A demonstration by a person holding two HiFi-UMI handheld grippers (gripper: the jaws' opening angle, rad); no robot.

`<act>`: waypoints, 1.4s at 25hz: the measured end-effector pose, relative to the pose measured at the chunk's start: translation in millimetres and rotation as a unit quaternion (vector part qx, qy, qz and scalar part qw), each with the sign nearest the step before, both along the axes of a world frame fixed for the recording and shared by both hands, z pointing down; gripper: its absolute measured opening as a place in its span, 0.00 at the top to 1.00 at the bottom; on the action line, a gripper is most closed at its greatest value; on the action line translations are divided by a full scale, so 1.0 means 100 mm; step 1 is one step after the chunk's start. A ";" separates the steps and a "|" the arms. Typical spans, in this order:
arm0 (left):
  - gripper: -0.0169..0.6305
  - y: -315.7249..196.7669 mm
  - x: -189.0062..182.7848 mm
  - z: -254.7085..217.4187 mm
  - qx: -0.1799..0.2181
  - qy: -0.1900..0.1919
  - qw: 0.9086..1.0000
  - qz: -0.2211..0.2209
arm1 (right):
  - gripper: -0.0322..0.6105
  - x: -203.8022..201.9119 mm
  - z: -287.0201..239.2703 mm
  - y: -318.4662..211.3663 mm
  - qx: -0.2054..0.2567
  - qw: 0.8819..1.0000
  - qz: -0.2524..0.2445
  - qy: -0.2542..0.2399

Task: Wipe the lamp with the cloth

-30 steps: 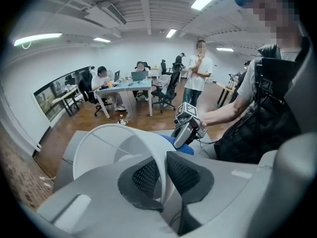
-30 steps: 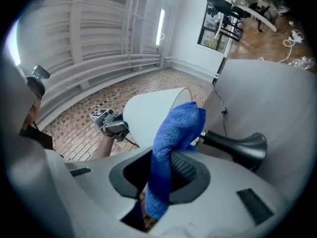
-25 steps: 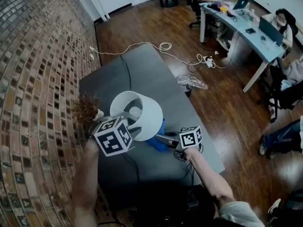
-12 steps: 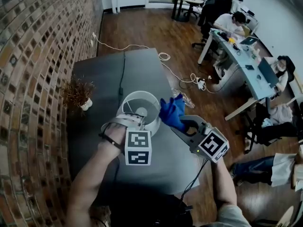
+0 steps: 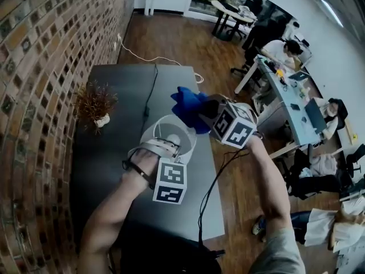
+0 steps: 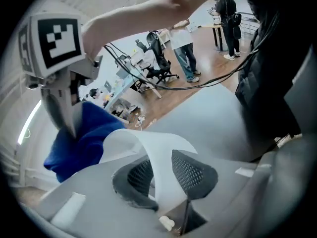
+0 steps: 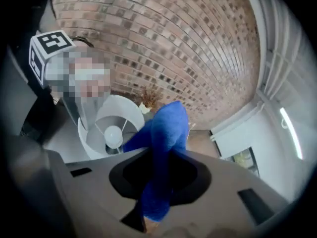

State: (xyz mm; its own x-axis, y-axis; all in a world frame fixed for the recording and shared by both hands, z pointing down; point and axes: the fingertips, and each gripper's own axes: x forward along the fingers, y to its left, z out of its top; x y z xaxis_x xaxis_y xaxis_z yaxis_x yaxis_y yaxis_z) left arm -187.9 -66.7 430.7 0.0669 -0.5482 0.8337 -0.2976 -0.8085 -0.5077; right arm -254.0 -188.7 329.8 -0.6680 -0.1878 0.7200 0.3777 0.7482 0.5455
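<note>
The white lamp shade (image 5: 183,131) stands on the dark grey table (image 5: 114,84), its bulb (image 7: 113,136) showing inside. My left gripper (image 5: 161,148) reaches over the near rim. The thin shade wall (image 6: 148,148) runs between its pads; its jaws have just been opening, and I see no firm pinch. My right gripper (image 5: 203,111) hangs above the shade's right rim, shut on the blue cloth (image 5: 187,107). The cloth (image 7: 166,128) bunches out past the jaws and droops toward the shade (image 7: 119,110). In the left gripper view the cloth (image 6: 81,143) hangs just behind the rim.
A dried plant in a small white pot (image 5: 96,104) stands left of the lamp by the brick wall (image 5: 34,67). A black cable (image 5: 149,96) runs along the table to the far edge. Right of the table lie wood floor and desks with seated people (image 5: 285,56).
My right gripper has risen with the cloth from low beside the shade's right side to above its rim, rolling over. The left gripper stays at the near rim.
</note>
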 end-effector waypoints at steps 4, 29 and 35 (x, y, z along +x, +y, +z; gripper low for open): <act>0.79 -0.03 -0.09 -0.01 0.011 0.012 1.000 -0.008 | 0.83 -0.60 -0.28 0.95 0.001 0.986 -0.167 0.006; 0.70 -0.09 -0.33 -0.25 0.088 0.040 0.993 -0.062 | 0.83 0.34 0.12 0.56 -0.315 0.947 0.030 -0.062; 0.69 0.17 -0.58 -1.07 0.284 0.280 0.906 -0.145 | 0.83 0.38 0.19 0.45 -0.321 0.943 0.050 -0.068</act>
